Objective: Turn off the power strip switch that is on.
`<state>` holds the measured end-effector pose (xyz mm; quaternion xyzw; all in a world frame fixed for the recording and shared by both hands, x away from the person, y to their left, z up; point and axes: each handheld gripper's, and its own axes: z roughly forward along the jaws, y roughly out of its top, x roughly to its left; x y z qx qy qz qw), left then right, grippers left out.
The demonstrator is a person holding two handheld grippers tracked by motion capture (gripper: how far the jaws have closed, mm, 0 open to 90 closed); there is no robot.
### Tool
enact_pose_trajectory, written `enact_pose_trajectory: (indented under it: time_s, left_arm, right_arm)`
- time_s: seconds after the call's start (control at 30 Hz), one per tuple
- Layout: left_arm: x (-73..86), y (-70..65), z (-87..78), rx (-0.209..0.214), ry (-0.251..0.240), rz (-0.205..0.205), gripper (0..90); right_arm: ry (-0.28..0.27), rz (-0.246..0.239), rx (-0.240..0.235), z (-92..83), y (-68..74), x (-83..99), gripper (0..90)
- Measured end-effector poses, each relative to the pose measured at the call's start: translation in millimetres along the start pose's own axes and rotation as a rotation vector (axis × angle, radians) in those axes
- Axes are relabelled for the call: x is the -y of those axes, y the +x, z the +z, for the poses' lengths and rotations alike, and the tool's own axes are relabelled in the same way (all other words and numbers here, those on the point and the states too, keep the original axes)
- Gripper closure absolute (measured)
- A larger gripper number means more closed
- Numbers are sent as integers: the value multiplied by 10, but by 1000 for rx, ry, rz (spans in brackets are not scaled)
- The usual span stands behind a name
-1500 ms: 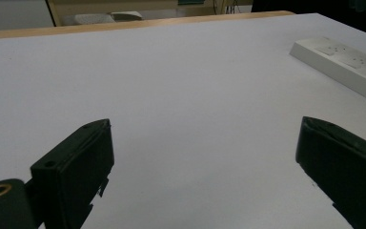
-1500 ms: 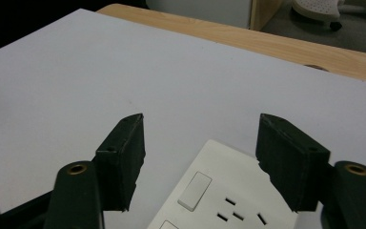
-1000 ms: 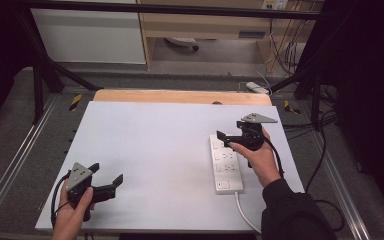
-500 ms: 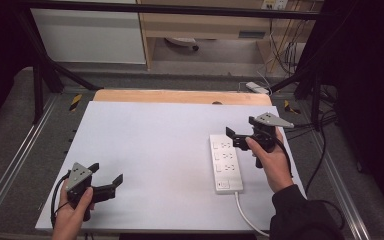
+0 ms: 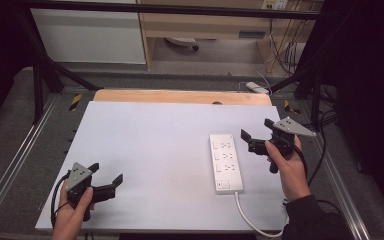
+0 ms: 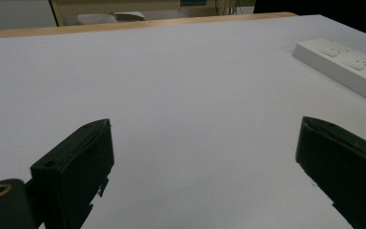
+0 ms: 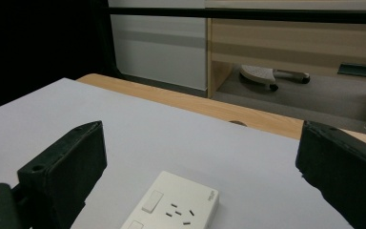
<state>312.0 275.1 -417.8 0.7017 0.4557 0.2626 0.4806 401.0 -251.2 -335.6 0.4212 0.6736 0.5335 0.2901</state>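
The white power strip [image 5: 225, 162] lies flat on the right half of the white table [image 5: 150, 135], its cord running off the near edge. The right gripper [image 5: 258, 134] has lifted off it and moved right, jaws spread and empty (a release, I judge). The left gripper [image 5: 106, 176] rests open near the left corner; wide bare tabletop lies between

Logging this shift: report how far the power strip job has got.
Done: the power strip lies flat on the white table, its cord trailing toward the near edge. In hand: nothing; the right gripper hangs open beside it, the left gripper open and apart. Left: gripping it.
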Motion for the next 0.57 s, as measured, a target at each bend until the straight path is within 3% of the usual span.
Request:
enact_pose_trajectory:
  time_s: [0.17, 0.37, 0.47, 0.57]
  left_arm:
    - [0, -4, 3, 1, 1, 1, 57]
    - [4, -6, 5, 0, 5, 1, 57]
    - [5, -7, 5, 1, 8, 2, 57]
    - [5, -8, 11, -1, 8, 1, 57]
  right_arm:
    - [-9, 3, 18, -127, -38, 159, 43]
    - [11, 30, 30, -175, -66, 477, 49]
    - [52, 44, 27, -151, -63, 678, 57]
    - [135, 50, 14, -89, -61, 900, 53]
